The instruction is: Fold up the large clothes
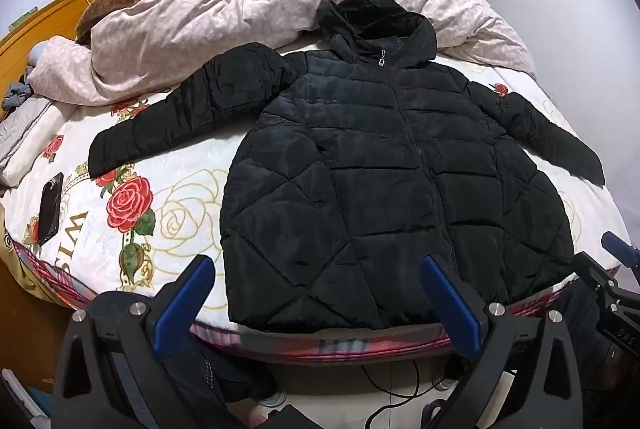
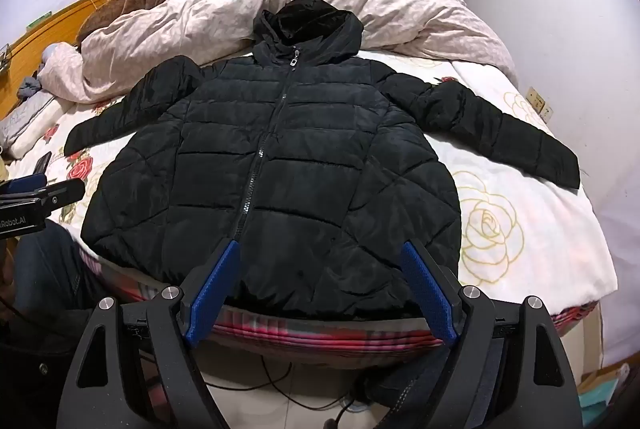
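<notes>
While a rumpled pale duvet point(image 1: 248, 13) fills the bed's point(image 2: 520, 229) far half, the black hooded jacket point(image 1: 380, 165) lies flat, zipped, sleeves spread (hood at 12 o'clock). Both the left hand-held gripper point(image 1: 318, 303) and right hand-held gripper point(image 2: 324, 295) hover at 6 o'clock by its hem, jaws wide, empty. A phone point(image 1: 50, 209) lies at 9 o'clock; bare rose-print sheet flanks the jacket.

1. The left wrist view looks forward and down past its claw point(image 1: 318, 299) from the bed's point(image 1: 180, 197) foot.
2. The right wrist view faces likewise past its claw point(image 2: 320, 297).
3. Both views share the black quilted hooded jacket point(image 1: 380, 189).
</notes>
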